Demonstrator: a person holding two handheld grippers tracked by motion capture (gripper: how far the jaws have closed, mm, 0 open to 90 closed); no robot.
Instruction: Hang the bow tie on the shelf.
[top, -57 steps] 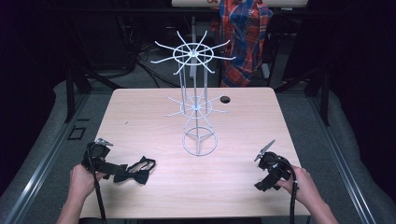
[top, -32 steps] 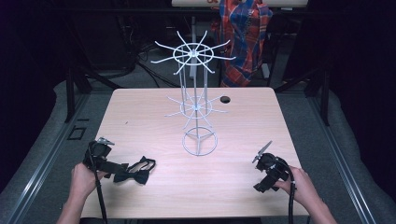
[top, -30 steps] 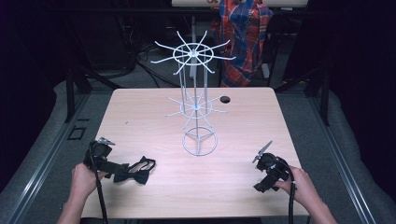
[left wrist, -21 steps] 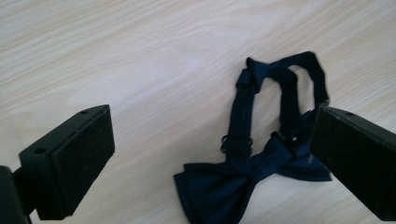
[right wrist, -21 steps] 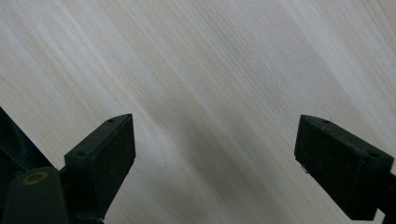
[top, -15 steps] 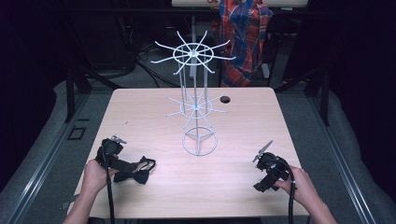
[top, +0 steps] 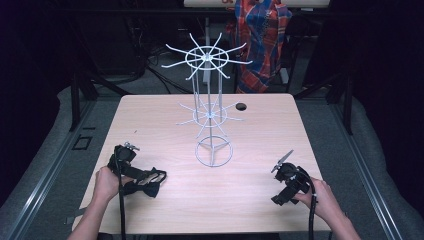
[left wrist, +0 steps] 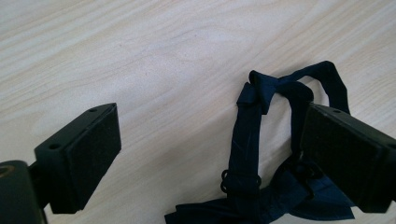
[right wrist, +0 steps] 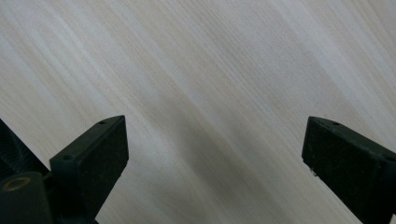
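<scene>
The left tool (left wrist: 210, 154) (jaws spread) has been brought over the dark bow tie (left wrist: 275, 140), so a grasp seems imminent.

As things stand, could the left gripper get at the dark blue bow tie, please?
Probably yes: the left gripper is open right over the bow tie, its strap between the jaws, with nothing in the way.

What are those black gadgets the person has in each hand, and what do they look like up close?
Each is a black handheld two-jaw gripper. The left gripper has two blocky black jaws faced with flat matte pads, small holes on top. The right gripper looks the same. A black cable trails from each, and the right one carries a grey plate. Forearms are bare, no sleeves.
</scene>
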